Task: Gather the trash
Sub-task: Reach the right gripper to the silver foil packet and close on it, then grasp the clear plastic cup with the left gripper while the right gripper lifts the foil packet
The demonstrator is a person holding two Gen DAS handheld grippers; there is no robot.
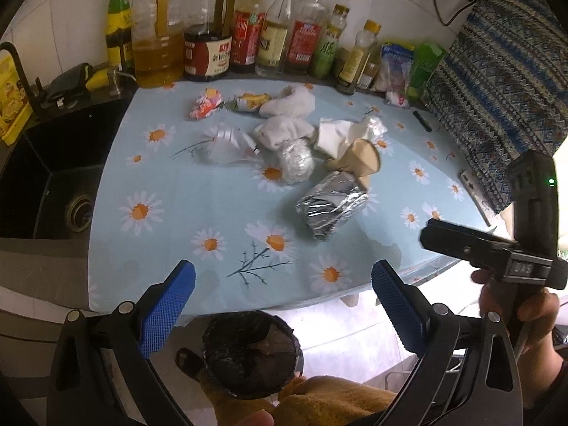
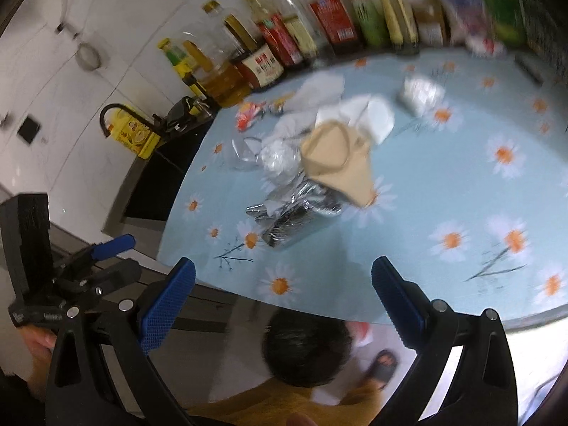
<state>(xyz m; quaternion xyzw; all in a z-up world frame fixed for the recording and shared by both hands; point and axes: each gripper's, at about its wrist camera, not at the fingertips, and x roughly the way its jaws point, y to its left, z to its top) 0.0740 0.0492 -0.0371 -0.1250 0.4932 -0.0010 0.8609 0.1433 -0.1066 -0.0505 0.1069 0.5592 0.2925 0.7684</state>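
Trash lies in a heap on the daisy-print tablecloth: a crushed foil packet, a foil ball, white tissues, a tan paper cup, white paper, clear plastic and a red wrapper. A bin lined with a black bag stands on the floor below the table edge. My left gripper is open and empty above the bin. My right gripper is open and empty near the table's front edge; the foil packet and the cup lie ahead of it.
A row of oil and sauce bottles lines the back wall. A black sink lies left of the table. A patterned cloth hangs at the right. A black pen lies near it. The right wrist view is blurred.
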